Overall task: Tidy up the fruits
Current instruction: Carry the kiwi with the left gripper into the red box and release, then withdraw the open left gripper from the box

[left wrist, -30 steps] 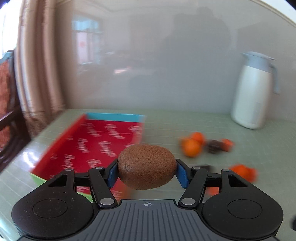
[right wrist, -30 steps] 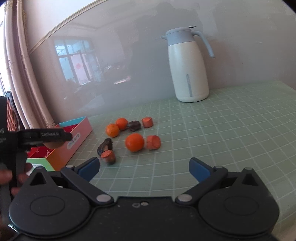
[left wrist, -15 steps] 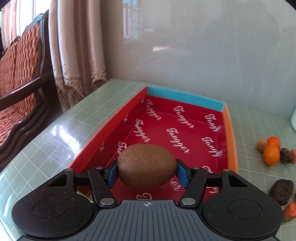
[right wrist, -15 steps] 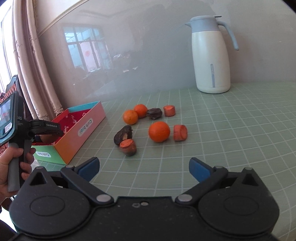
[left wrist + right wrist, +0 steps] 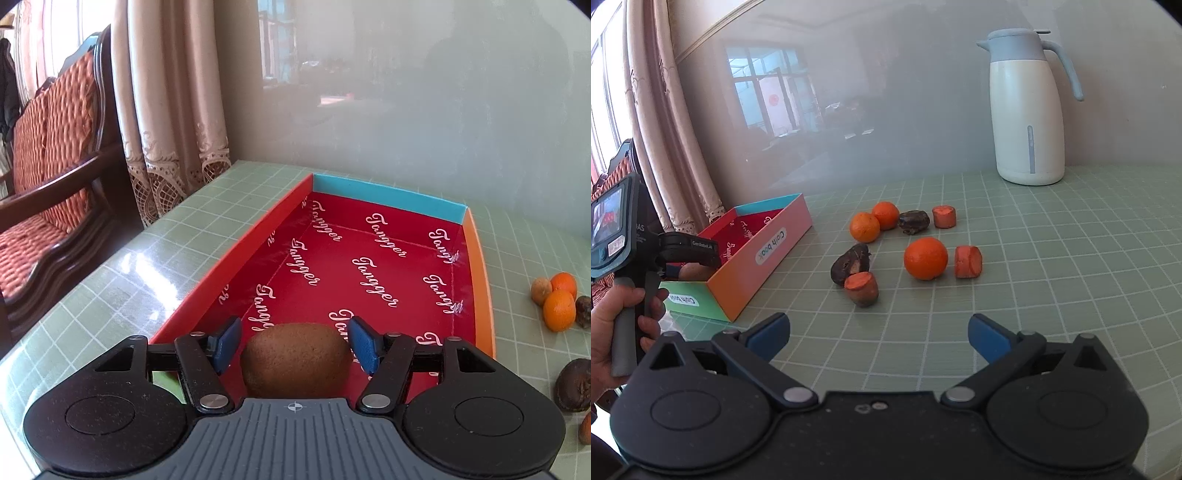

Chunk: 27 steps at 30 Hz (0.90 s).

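Note:
A brown kiwi (image 5: pixel 295 360) lies at the near end of the red-lined box (image 5: pixel 369 258), between the blue pads of my left gripper (image 5: pixel 293 343), which is open with gaps on both sides of the fruit. The box also shows in the right wrist view (image 5: pixel 764 251), with the left gripper (image 5: pixel 679 269) at its near end. My right gripper (image 5: pixel 879 332) is open and empty above the table, short of the loose fruit: three oranges (image 5: pixel 926 257), dark brown fruits (image 5: pixel 850 263) and orange-red cut pieces (image 5: pixel 967 261).
A white and blue thermos jug (image 5: pixel 1028 110) stands at the back right by the wall. A wooden chair with an orange cushion (image 5: pixel 48 177) and a curtain (image 5: pixel 170 92) are left of the table edge. The table has a green grid cover (image 5: pixel 1052 277).
My left gripper has opened and let go of the kiwi, which now rests in the box's near end. The right gripper has moved closer to the loose fruit.

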Motion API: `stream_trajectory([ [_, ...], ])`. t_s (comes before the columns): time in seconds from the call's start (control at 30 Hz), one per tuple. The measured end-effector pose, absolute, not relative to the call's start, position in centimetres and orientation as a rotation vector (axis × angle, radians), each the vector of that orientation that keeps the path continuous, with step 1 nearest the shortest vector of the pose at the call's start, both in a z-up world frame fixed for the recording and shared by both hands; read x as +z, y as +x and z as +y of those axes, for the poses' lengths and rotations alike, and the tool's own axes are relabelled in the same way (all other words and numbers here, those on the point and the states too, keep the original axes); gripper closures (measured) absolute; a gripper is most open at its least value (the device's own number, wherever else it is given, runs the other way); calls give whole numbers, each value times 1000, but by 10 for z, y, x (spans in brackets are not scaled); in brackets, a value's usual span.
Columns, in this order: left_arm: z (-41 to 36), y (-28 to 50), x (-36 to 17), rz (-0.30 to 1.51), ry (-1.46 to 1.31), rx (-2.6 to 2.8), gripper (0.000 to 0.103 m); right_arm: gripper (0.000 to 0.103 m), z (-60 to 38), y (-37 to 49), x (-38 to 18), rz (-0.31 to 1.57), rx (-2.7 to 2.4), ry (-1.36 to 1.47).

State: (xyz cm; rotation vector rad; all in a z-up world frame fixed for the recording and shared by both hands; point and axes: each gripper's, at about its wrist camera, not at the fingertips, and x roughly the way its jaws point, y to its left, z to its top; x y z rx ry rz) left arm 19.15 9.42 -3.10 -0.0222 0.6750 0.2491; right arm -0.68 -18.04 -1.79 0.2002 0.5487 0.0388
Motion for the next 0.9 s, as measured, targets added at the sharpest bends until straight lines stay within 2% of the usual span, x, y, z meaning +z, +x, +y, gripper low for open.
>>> stream_trajectory([
  [0.1, 96, 180, -22, 648, -28, 266, 35, 0, -182, -5, -18, 549, 38, 206],
  [0.2, 102, 164, -11, 595, -22, 298, 10, 0, -180, -1, -18, 557, 45, 213],
  [0.23, 104, 159, -7, 580, -14, 310, 7, 0, -180, 0, -18, 562, 48, 214],
  [0.9, 141, 92, -11, 631, -42, 323, 3, 0, -146, 27, -19, 579, 106, 132],
])
